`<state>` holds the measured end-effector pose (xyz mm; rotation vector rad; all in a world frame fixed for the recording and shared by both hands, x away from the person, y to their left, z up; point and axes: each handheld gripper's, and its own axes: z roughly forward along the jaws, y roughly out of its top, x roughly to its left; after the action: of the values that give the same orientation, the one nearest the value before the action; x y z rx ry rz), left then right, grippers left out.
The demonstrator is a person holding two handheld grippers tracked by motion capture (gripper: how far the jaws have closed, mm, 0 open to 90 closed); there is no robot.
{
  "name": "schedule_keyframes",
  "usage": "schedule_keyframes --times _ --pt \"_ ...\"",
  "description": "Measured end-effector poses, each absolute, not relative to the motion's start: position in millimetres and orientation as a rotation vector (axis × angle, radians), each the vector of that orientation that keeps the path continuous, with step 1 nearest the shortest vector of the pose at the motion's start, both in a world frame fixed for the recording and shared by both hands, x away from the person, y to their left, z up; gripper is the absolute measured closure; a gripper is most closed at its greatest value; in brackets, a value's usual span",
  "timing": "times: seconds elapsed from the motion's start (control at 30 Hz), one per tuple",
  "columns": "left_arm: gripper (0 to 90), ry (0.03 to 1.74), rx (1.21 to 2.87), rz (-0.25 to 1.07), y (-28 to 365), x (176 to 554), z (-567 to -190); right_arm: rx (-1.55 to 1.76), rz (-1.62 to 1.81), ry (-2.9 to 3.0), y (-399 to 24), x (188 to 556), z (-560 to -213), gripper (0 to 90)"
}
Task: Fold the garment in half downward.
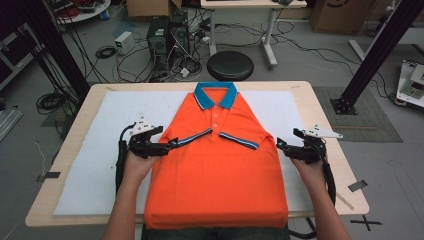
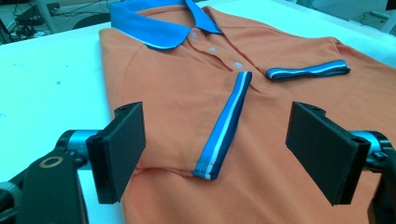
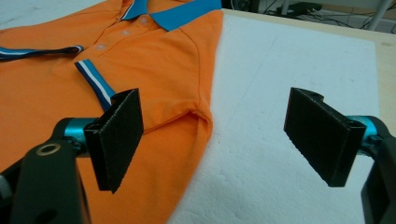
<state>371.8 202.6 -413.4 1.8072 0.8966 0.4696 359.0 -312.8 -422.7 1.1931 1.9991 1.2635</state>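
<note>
- High view: one orange polo shirt [image 1: 217, 175] is laid face up on one white mat [image 1: 100, 150] covering the table [image 1: 60, 160], collar away from the person, hem at the near edge. Both sleeves are seen folded inward, striped cuffs nearly meeting below the placket. The left gripper [image 1: 167, 145] is held at the shirt's left edge, the right gripper [image 1: 285, 147] just off its right edge. Folding is judged part-way; a side fold is expected next.
- Left gripper view: jaws are set wide, nothing held, over the folded sleeve cuff [image 2: 224, 135]. Three buttons are counted.
- Right gripper view: jaws are spread wide, empty, straddling the shirt's side edge [image 3: 205, 116]; a lower approach would be needed for a grip.
</note>
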Motion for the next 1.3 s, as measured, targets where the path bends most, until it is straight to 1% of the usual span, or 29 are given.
schedule_keyframes --times 0.07,0.17,0.33,0.53,0.9,0.97,1.07,1.3 --pt "20.1 0.910 1.823 0.466 202.5 374.8 -409.0 1.186 1.258 2.009 -312.0 359.6 -420.8 20.4" --pt "20.1 0.899 1.822 0.500 199.7 378.0 -400.6 1.171 1.261 2.017 -311.0 361.3 -414.3 20.4" --pt "20.1 0.909 1.816 0.447 194.5 392.9 -399.5 1.160 1.265 2.024 -308.2 370.6 -405.8 20.4" --pt "20.1 0.922 1.792 0.445 194.6 402.6 -401.3 1.151 1.268 2.050 -301.4 384.4 -402.5 20.4" --pt "20.1 0.945 1.869 0.433 188.2 436.1 -394.0 1.140 1.258 2.110 -286.0 410.5 -385.1 20.4" --pt "20.0 0.948 1.865 0.402 185.7 442.4 -395.1 1.137 1.238 2.123 -283.3 416.4 -382.6 20.4" --pt "20.0 0.945 1.912 0.401 178.5 451.8 -394.8 1.147 1.239 2.135 -281.7 426.2 -381.4 20.4" --pt "20.0 0.962 1.927 0.402 169.6 472.2 -391.6 1.169 1.204 2.171 -276.1 447.0 -381.9 20.4"
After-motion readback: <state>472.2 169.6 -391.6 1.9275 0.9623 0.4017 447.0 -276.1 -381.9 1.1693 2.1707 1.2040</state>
